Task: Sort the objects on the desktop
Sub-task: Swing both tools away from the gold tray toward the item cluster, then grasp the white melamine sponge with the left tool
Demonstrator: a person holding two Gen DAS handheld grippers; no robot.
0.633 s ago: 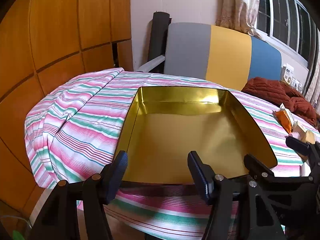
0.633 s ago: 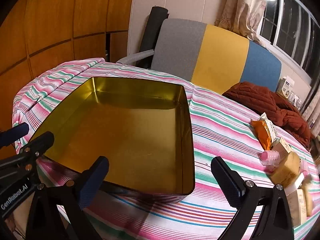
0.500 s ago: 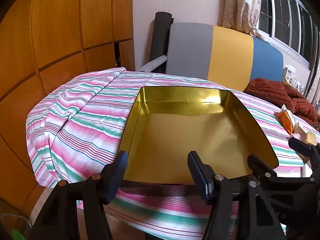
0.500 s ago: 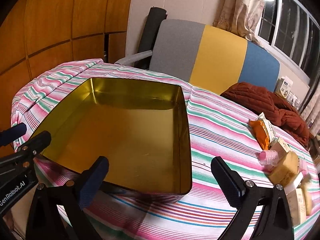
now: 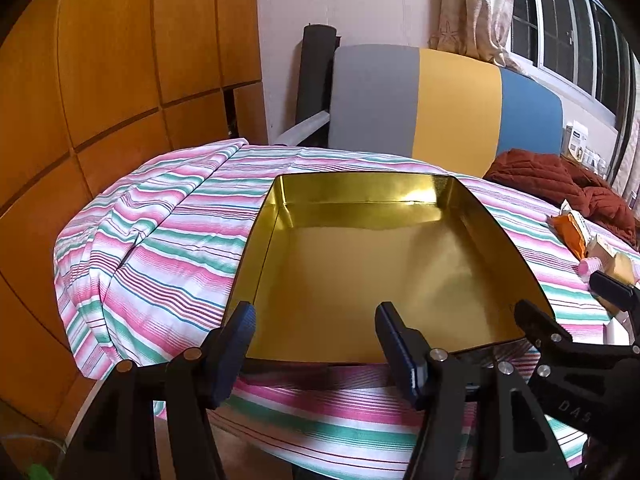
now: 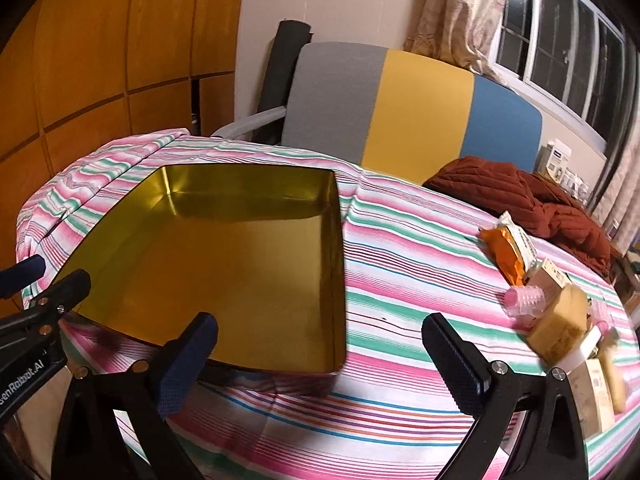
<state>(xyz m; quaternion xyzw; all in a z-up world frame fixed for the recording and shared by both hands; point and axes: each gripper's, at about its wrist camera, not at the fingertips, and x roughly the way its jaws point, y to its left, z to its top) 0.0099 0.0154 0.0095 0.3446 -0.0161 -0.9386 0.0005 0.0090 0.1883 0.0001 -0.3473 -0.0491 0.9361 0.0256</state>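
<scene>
Jaws spread wide, both grippers, left (image 5: 314,346) and right (image 6: 320,360), holding nothing | drawn slightly back from tin (image 6: 224,264) | tin empty, centre-left | items (image 6: 556,312) clustered right edge | sorting unstarted

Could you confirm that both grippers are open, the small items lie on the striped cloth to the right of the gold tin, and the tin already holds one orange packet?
Not quite: the gold tin holds nothing, as the right wrist view shows. The orange packet lies on the striped cloth to its right. The left gripper and right gripper are open.
</scene>
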